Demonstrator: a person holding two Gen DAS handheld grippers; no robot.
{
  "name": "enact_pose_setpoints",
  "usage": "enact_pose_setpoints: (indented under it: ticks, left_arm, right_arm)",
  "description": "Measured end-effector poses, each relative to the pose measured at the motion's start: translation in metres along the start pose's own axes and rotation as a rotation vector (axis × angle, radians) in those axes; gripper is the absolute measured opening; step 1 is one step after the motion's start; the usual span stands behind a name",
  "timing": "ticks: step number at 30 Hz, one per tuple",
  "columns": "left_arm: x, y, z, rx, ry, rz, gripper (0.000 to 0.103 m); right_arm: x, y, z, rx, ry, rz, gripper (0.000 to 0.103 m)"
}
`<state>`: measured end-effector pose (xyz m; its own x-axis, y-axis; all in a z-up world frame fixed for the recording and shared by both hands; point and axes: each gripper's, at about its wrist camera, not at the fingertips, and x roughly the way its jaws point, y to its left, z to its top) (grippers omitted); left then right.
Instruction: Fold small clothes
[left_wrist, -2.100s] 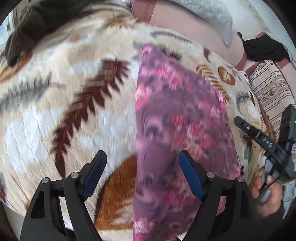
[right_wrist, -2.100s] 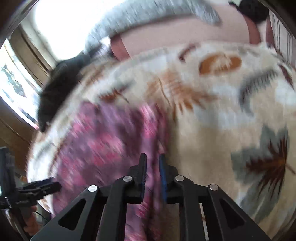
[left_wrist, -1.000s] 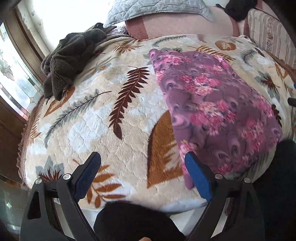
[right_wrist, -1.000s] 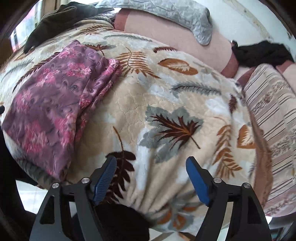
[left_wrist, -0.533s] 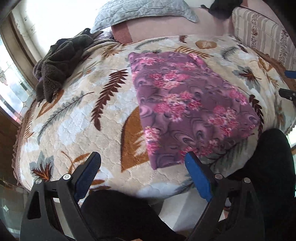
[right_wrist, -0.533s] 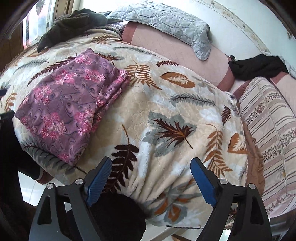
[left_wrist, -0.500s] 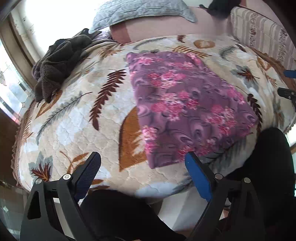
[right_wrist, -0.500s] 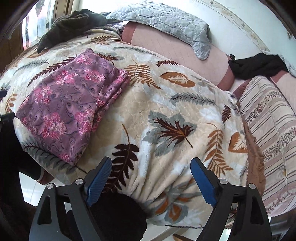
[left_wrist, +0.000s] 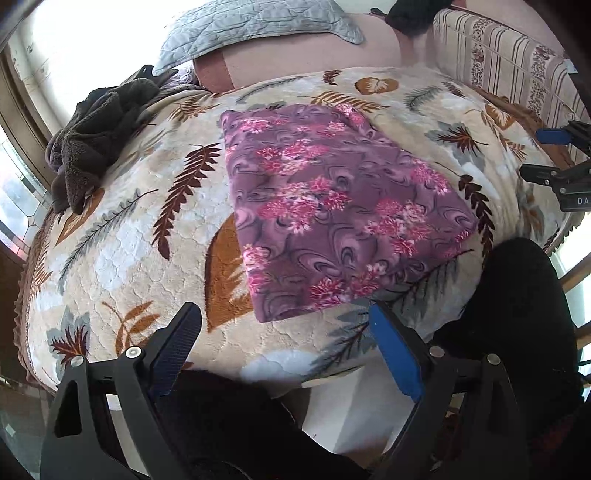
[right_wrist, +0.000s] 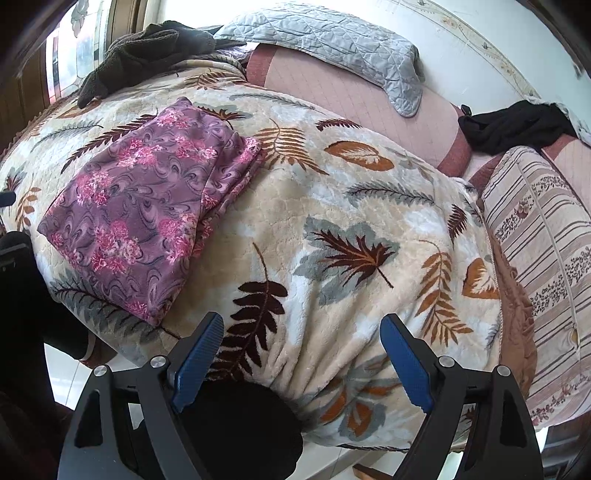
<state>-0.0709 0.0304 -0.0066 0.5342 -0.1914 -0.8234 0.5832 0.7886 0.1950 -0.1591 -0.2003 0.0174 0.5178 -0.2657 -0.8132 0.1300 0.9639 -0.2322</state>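
Note:
A purple garment with pink flowers (left_wrist: 332, 218) lies folded flat in a rough rectangle on the leaf-patterned blanket (left_wrist: 140, 236). It also shows in the right wrist view (right_wrist: 147, 206), at the left. My left gripper (left_wrist: 284, 343) is open and empty, held back from the bed's front edge, below the garment's near edge. My right gripper (right_wrist: 299, 350) is open and empty, off the front edge, to the right of the garment. The right gripper also shows at the right edge of the left wrist view (left_wrist: 557, 155).
A dark grey fleece item (left_wrist: 96, 133) lies heaped at the blanket's far left by the window. A grey quilted pillow (right_wrist: 332, 40) and a black cloth (right_wrist: 517, 125) lie behind. A striped cushion (right_wrist: 546, 236) lies at the right. The person's dark-clothed legs (left_wrist: 517, 314) stand against the bed's edge.
The right gripper has opened and let go of the garment. Both grippers have pulled back from the bed, so the whole folded garment now shows farther away.

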Motion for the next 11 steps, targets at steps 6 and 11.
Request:
enact_pose_setpoints:
  ticks: [6,11]
  left_arm:
    - [0.002,-0.01,0.001,0.002,0.009,-0.009,0.093]
    - [0.001,-0.023,0.006,0.029,-0.003,0.008,0.093]
  right_arm:
    - [0.003,-0.006,-0.004,0.041,0.014,0.013,0.088]
    - [0.004,-0.008,-0.005,0.059,0.021,0.016,0.088]
